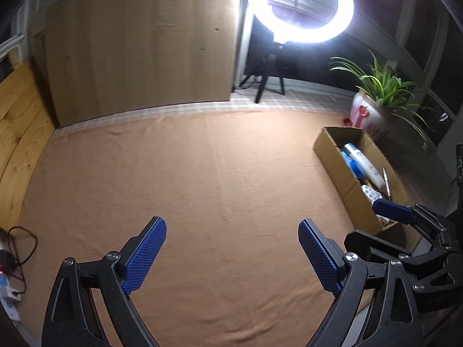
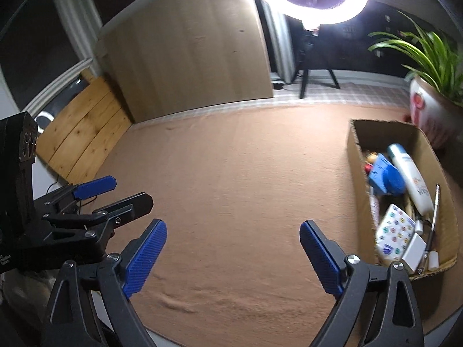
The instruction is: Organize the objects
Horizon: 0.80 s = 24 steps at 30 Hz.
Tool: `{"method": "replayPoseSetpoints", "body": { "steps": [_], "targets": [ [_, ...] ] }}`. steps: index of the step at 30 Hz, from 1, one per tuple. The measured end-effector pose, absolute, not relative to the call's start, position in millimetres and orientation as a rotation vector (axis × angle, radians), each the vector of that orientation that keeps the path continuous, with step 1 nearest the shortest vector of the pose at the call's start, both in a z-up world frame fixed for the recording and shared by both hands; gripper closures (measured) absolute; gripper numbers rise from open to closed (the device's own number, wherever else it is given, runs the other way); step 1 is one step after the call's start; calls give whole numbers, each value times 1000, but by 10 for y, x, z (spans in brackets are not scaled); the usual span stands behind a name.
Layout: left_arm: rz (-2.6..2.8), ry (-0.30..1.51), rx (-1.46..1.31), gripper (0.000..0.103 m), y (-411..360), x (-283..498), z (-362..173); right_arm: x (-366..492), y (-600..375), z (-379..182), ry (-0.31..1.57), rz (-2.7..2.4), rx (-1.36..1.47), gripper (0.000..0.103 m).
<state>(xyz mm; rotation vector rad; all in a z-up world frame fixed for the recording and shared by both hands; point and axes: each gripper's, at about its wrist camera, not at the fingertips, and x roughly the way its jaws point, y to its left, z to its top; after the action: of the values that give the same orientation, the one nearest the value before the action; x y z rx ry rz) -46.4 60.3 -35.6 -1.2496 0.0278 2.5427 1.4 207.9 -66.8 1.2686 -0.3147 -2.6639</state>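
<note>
An open cardboard box (image 1: 332, 156) (image 2: 356, 170) stands on the brown cloth (image 1: 202, 173) at the right. In it lie a white bottle (image 2: 411, 179), a blue plastic item (image 2: 386, 176), a dotted white pack (image 2: 395, 231), a small white block (image 2: 413, 251) and a thin pen-like stick (image 2: 434, 211). My left gripper (image 1: 231, 225) hangs open over bare cloth with nothing between its fingers. My right gripper (image 2: 233, 225) is open too, empty, just left of the box's near end. The two grippers are side by side: a blue pad (image 1: 393, 213) of the right one shows by the box.
A lit ring light (image 1: 301, 5) on a tripod stands at the back, a potted plant (image 1: 376, 110) behind the box. An upright wooden panel (image 1: 144, 43) closes the back left, pine boards (image 1: 17, 133) the left. A power strip with cables (image 1: 8, 286) lies at the cloth's left edge.
</note>
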Motion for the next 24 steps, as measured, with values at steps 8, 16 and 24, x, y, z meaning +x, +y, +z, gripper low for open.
{"method": "replayPoseSetpoints", "body": {
  "steps": [8, 16, 24],
  "targets": [
    [2618, 24, -1264, 7, 161, -372, -372, -49, 1770, -652, -292, -2639, 1279, 12],
    [2663, 28, -1292, 7, -122, -317, -379, -39, 1483, -627, -158, -2661, 1265, 12],
    [2676, 9, -1321, 7, -261, -291, -403, -67, 1455, -652, -167, -2681, 1296, 12]
  ]
}}
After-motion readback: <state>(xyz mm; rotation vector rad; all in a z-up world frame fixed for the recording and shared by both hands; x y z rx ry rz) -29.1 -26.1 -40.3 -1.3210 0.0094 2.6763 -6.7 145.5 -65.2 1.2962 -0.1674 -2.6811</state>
